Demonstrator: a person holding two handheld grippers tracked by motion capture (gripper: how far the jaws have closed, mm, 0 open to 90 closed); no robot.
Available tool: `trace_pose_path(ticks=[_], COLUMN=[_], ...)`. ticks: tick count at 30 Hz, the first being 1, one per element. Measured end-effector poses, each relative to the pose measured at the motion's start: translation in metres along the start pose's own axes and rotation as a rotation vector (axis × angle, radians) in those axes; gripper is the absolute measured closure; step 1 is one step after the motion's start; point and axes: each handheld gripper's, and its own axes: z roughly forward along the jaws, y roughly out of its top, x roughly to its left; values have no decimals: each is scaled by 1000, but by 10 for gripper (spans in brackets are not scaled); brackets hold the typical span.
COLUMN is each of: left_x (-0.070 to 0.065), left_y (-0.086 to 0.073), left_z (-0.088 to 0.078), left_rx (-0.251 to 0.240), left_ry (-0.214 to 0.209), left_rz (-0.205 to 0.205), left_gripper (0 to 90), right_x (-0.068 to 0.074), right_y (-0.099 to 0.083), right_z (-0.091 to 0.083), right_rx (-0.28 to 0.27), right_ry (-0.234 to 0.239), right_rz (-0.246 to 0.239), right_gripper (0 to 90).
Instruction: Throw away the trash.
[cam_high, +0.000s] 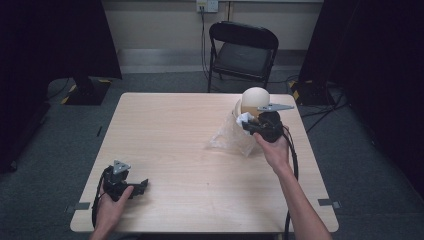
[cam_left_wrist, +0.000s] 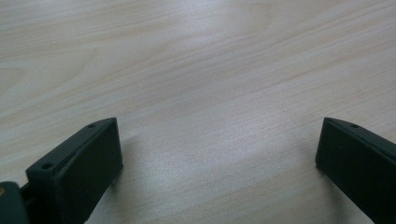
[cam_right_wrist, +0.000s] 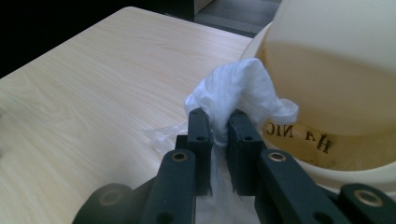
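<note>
Right gripper (cam_right_wrist: 218, 122) clenched on white cloth (cam_right_wrist: 238, 88) beside cream helmet (cam_high: 254, 101); left gripper (cam_high: 131, 185) released, idle.

Cloth is bunched between the right gripper's pads, pressed against the helmet's side; helmet sits at the far right of the worktop (cam_high: 170, 140), with a clear plastic bag (cam_high: 231, 136) spread just in front of it. Left gripper sits on the near left corner with its jaws wide apart and nothing between them, well apart from the rest. Worktop is pale wood grain, matte, square with rounded corners. Room: grey carpet, black folding chair (cam_high: 243, 48) behind the worktop's far edge, dark curtains either side, wall socket (cam_high: 207, 5) on the back wall, cables on the floor at right.
</note>
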Motion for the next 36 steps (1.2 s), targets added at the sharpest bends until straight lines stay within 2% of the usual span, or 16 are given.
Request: trace_pose_path(ticks=[6,10,19,36], left_x=[0,0,0,0], left_y=[0,0,0,0], left_z=[0,0,0,0], left_rx=[0,0,0,0], left_ry=[0,-1,-1,-1], left_rz=[0,0,1,0], left_gripper=[0,0,0,0], right_x=[-9,-19,-22,-33], right_y=[4,4,10,8], right_z=[3,8,12,20], right_rx=[14,13,22,48], right_ry=[-26,-35,-61,-83], right_rz=[-4,23,24,58], right_gripper=[814,814,814,815])
